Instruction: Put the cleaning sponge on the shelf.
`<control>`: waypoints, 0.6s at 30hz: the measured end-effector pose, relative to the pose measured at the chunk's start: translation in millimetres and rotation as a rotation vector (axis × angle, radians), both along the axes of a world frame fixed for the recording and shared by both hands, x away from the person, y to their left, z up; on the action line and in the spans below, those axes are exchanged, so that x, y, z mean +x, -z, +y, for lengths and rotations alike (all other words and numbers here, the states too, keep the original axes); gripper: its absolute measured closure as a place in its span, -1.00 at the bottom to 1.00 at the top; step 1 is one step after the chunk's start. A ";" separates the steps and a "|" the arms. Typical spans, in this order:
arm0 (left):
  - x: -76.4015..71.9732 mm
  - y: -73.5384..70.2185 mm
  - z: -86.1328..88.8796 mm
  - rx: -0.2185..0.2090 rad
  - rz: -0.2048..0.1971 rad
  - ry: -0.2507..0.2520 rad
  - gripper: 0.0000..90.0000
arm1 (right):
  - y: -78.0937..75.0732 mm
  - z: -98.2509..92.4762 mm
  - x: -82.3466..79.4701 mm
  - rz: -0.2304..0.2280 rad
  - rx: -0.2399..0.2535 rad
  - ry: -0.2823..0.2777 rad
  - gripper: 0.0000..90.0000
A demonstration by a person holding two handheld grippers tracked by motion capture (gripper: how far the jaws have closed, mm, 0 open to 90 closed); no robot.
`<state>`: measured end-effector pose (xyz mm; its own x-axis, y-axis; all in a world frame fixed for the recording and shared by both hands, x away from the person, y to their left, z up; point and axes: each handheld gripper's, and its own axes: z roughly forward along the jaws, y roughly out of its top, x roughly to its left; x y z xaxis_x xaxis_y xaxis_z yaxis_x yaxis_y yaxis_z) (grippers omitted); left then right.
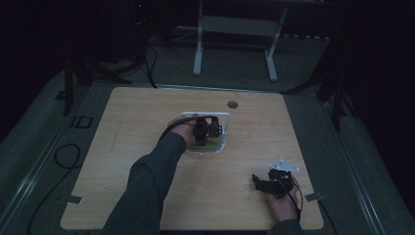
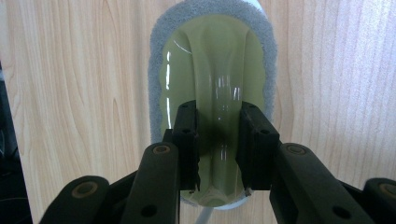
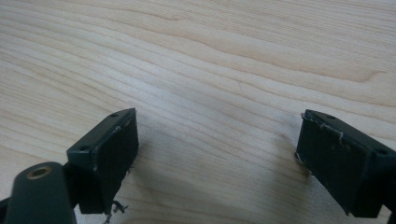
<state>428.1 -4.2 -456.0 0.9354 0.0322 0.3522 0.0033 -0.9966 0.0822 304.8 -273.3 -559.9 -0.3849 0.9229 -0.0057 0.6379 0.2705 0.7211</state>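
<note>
My left tongs (image 2: 218, 140) are closed in on the raised middle ridge of an olive-green scrubber (image 2: 215, 84), one jaw pressed to each side of that glossy handle, so I have it pinched. A grey sponge pad (image 2: 156, 56) rims the green body and shows beyond my jaws on both sides and at the far end. In the high view the left tongs (image 1: 208, 128) sit over a clear tray (image 1: 222, 117) near the middle of the worktop (image 1: 147, 112), with my left hand (image 1: 183, 129) just behind them; whether the scrubber lies in that tray or is lifted off it I cannot tell. My right tongs (image 3: 217, 158) are spread wide with nothing between them, just bare pale wood grain under and ahead of the jaws, which hang close above it. In the high view the right tongs (image 1: 259, 182) are well apart from the left, nearer me, in my right hand (image 1: 281, 200), with the grey plate (image 1: 284, 166) on top.
</note>
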 end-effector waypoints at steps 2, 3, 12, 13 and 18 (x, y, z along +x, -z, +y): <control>0.0 0.2 -0.4 0.002 -0.002 -0.002 0.58 | 0.0 0.0 0.0 0.000 0.000 0.000 -0.72; -0.1 0.4 -0.5 0.000 -0.002 -0.002 0.58 | 0.0 0.0 0.0 0.000 0.000 0.000 -0.72; 1.0 1.7 -1.7 0.005 -0.017 -0.004 0.58 | 0.0 0.0 0.0 0.000 0.000 0.000 -0.72; 1.0 2.0 -1.8 0.005 -0.019 -0.006 0.58 | 0.0 0.0 0.0 0.000 0.000 0.000 -0.72; 1.0 2.3 -2.3 0.007 -0.024 -0.004 0.58 | 0.0 0.0 0.0 0.000 0.000 0.000 -0.72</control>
